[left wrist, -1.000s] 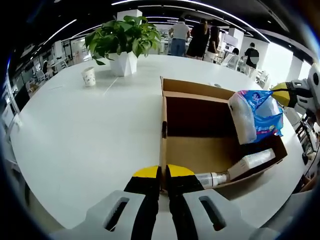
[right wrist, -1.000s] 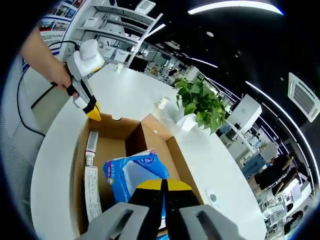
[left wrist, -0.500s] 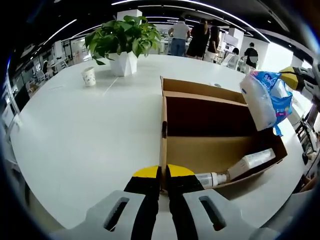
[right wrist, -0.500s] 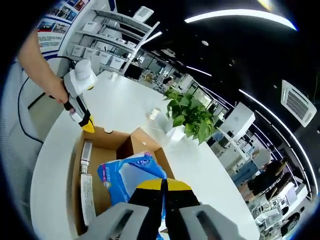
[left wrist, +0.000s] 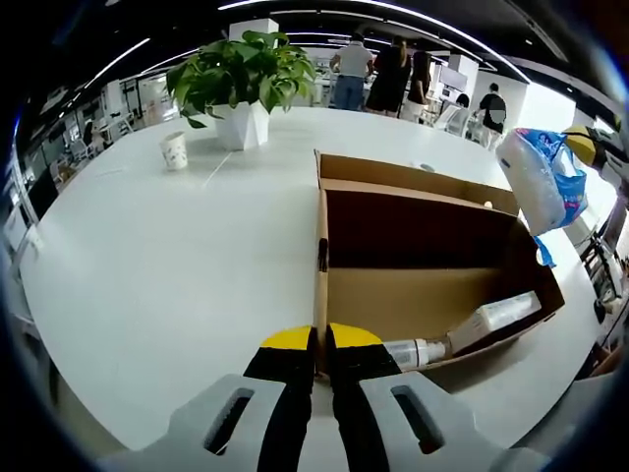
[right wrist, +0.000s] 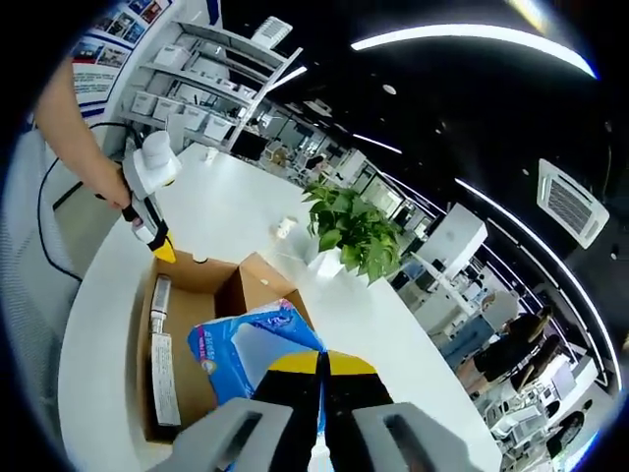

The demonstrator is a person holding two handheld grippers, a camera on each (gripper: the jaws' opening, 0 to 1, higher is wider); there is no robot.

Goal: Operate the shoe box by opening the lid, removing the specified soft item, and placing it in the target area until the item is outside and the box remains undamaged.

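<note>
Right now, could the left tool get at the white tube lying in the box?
Probably not as it stands: the left tool is shut on the box's near wall. It would have to let go first. Otherwise the way looks free: the box is open and the white tube lies uncovered inside.

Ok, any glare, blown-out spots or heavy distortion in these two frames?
Left gripper view: the window behind the tissue pack is blown out, and fisheye bends the table edge. Right gripper view: ceiling light strips glare against a dark ceiling; the box stays evenly lit.
</note>
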